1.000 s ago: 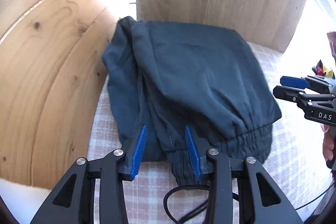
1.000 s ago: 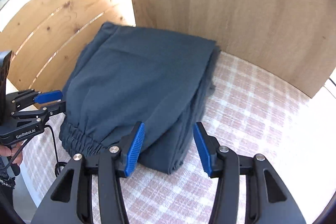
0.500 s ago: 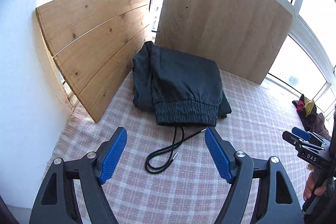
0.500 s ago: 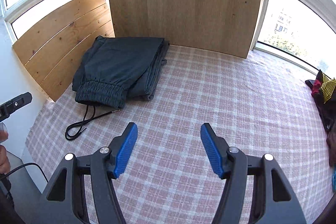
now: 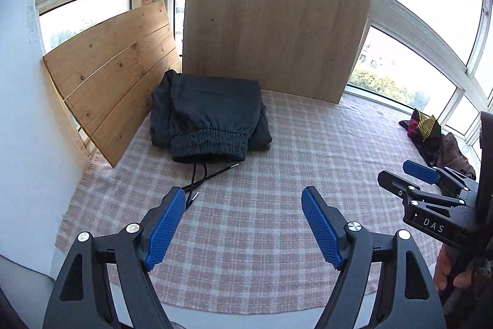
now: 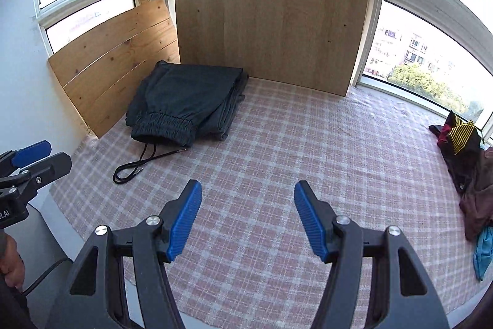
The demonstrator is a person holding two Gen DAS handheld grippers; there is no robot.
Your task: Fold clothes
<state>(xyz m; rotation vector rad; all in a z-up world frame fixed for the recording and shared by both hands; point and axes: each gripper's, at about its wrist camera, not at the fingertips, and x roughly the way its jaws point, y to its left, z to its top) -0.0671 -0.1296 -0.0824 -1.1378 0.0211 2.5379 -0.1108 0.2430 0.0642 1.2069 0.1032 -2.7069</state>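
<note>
**Q:** Where is the garment located?

**A:** The folded dark trousers (image 5: 209,116) lie at the far left corner of the checked cloth (image 5: 277,221), where the slatted wood panel (image 5: 114,76) meets the plain wood board (image 5: 271,30). The elastic waistband faces the near edge, and the black drawstring (image 6: 135,165) trails from it across the cloth.

**Q:** State of each tool?

**A:** The left gripper (image 5: 243,224) has its jaws spread wide and holds nothing. The right gripper (image 6: 246,218) is the same — jaws apart, empty. Both hover over the near part of the cloth, well apart from the trousers.

**Q:** What does one view add over the other?

**A:** The right wrist view shows the full loop of the drawstring; in the left wrist view a blue pad (image 5: 166,227) hides part of it. The pile of clothes (image 6: 468,162) at the right edge appears fuller in the right wrist view — including a turquoise item (image 6: 482,252). The left wrist view shows the "DAS" marking on the right gripper's body and fingers (image 5: 443,270) on its handle.
</note>
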